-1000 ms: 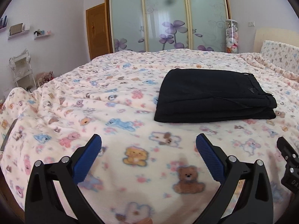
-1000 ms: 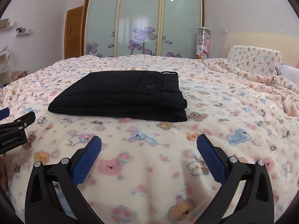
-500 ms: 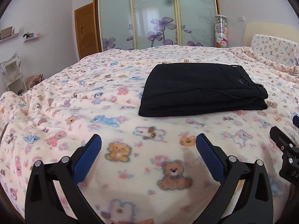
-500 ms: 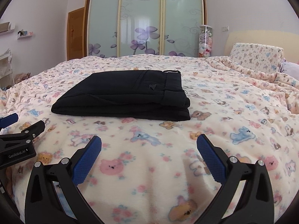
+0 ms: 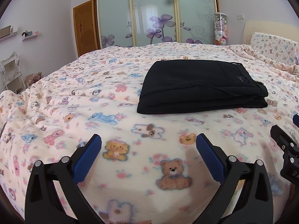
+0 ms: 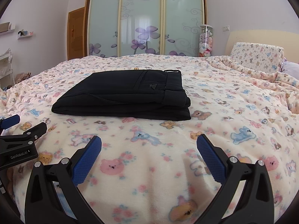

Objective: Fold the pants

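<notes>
Black pants [image 5: 201, 87] lie folded into a flat stacked rectangle on the bed, waistband to the right; the right wrist view shows the same pants [image 6: 127, 93]. My left gripper [image 5: 148, 149] hovers open over the blanket, well short of the pants and to their near left, nothing between its blue pads. My right gripper [image 6: 149, 149] is also open and empty, short of the pants' near edge. The right gripper's tip [image 5: 286, 149] shows at the right edge of the left wrist view, and the left gripper [image 6: 20, 140] at the left edge of the right wrist view.
A teddy-bear print blanket [image 5: 93, 102] covers the whole bed. A matching pillow [image 6: 256, 56] and headboard sit at the far right. Sliding glass wardrobe doors [image 6: 145, 22], a jar of plush toys [image 6: 205, 41] and a wooden door [image 5: 85, 28] stand behind. A white rack [image 5: 9, 71] is at left.
Both grippers have drifted slightly with small view shifts; the left view swung so the pants sit more central. The pants have not moved and both grippers stay open.
</notes>
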Tool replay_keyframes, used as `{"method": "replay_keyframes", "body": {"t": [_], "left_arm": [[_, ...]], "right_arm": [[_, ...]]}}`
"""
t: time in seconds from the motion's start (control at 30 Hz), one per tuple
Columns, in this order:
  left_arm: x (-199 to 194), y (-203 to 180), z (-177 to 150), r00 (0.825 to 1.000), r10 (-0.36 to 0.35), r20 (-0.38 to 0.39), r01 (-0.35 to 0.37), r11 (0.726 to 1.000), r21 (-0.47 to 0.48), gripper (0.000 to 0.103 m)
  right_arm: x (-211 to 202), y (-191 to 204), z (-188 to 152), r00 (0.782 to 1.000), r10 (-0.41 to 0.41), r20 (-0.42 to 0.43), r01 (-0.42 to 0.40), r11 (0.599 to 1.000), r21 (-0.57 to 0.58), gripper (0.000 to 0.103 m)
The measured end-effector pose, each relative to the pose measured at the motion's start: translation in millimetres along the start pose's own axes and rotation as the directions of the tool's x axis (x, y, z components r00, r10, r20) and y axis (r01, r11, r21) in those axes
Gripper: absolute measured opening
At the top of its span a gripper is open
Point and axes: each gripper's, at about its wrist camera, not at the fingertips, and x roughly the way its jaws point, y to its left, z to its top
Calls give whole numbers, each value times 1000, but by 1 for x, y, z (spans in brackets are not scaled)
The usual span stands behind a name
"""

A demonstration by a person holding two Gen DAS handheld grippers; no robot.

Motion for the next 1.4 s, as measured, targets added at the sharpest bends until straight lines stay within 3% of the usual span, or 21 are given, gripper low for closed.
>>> {"method": "replay_keyframes", "body": {"t": [1.4], "left_arm": [[3, 3, -1, 1000, -1, -12, 0, 1000, -17, 101]], "right_arm": [[0, 0, 0, 1000, 1, -1, -1, 1000, 2, 102]]}}
